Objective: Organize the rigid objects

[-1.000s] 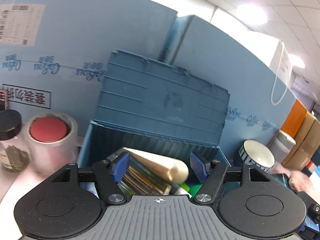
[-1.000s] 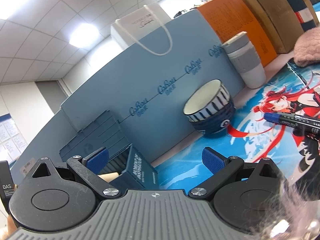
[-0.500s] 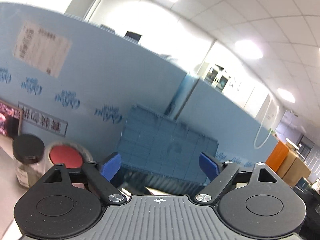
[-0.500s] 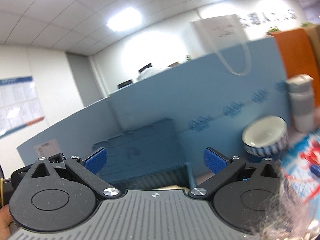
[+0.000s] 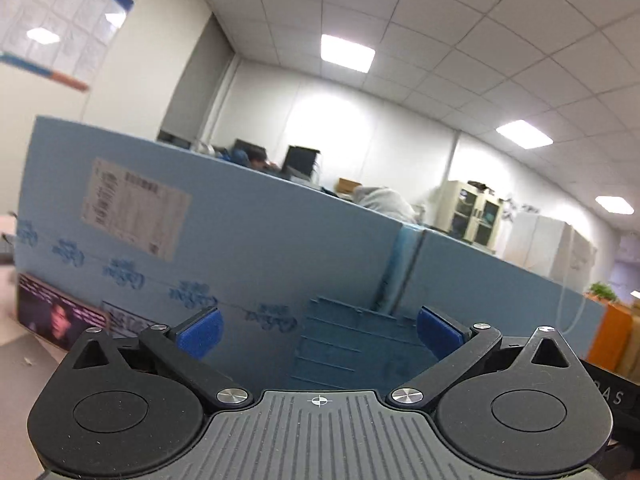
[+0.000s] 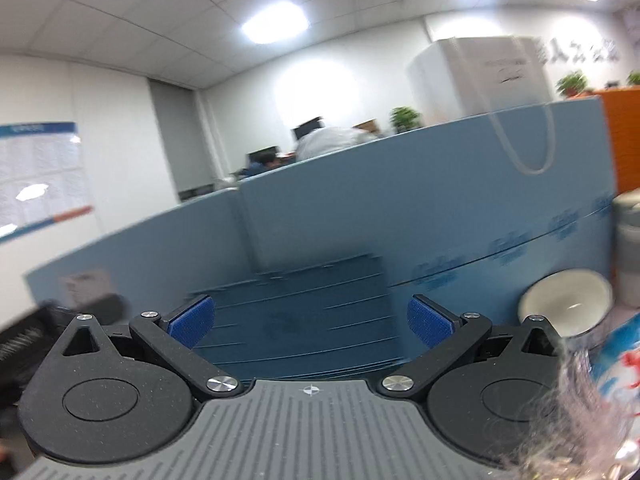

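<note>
My left gripper [image 5: 319, 330] points almost level at the raised lid of the blue plastic crate [image 5: 352, 344]. Its jaws are opening wide and nothing sits between the blue pads. The crate's inside and its contents are hidden below the view. My right gripper [image 6: 311, 320] is open too, with nothing between its pads, and faces the same blue crate lid [image 6: 304, 312], which is blurred. A white bowl with a striped rim [image 6: 564, 308] stands to the right of the crate.
A tall blue foam board [image 5: 260, 248] walls off the back of the desk. A dark picture card [image 5: 56, 316] leans at its left foot. At the right are a grey cup [image 6: 628, 248], a printed mat [image 6: 616, 356] and a fuzzy sleeve [image 6: 580, 420].
The left jaws have widened away from the cream tube in the crate. Both views have tilted upward, and the crate's inside, the jars and the pen have dropped out of sight. The right view has rolled level.
</note>
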`<state>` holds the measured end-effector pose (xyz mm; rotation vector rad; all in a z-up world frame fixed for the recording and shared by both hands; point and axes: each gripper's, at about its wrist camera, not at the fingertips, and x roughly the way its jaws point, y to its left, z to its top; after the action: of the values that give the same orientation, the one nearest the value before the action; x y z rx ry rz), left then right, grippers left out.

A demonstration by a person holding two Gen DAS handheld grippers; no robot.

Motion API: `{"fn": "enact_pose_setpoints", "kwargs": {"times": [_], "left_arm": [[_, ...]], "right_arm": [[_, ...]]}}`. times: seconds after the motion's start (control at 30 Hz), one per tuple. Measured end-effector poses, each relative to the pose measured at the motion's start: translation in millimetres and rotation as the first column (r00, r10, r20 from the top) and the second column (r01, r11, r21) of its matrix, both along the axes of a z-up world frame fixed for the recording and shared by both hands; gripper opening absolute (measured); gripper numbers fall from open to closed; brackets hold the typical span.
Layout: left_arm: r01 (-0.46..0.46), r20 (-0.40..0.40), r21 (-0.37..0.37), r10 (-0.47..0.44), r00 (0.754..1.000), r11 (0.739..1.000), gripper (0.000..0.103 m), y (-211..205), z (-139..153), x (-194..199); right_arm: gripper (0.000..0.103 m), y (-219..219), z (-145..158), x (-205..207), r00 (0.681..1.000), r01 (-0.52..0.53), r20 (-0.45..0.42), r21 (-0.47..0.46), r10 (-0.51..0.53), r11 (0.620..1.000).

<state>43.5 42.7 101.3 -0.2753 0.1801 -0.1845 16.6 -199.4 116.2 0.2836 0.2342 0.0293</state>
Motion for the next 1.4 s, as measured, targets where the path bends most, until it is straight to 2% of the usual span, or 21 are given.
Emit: {"fn": "enact_pose_setpoints", "kwargs": {"times": [0.17,0.33,0.43,0.8,1.4], "left_arm": [[-0.048,0.018,0.061,0.047,0.999,0.997,0.103,-8,-1,0],[-0.154,0.091,0.123,0.143,0.986,0.980,0.103,-17,-4,-9],[-0.180,0.091,0.141,0.168,0.982,0.973,0.103,-18,-4,-10],[-0.169,0.066,0.184,0.160,0.985,0.968,0.103,-23,-7,-7],[-0.155,0.030,0.210,0.152,0.988,0.965,0.103,-26,-10,-4]], "right_arm": [[0.103,1,-4,1,0.998,0.065,0.028,-0.070,-0.063,0.995],[0.103,3,-5,1,0.996,0.077,0.040,-0.080,-0.074,0.994],[0.103,5,-6,3,0.996,0.088,0.026,-0.093,-0.086,0.992],[0.103,13,-16,14,0.994,0.088,-0.045,-0.155,-0.096,0.984],[0.103,18,-19,17,0.993,0.090,-0.062,-0.191,-0.104,0.977]]}}
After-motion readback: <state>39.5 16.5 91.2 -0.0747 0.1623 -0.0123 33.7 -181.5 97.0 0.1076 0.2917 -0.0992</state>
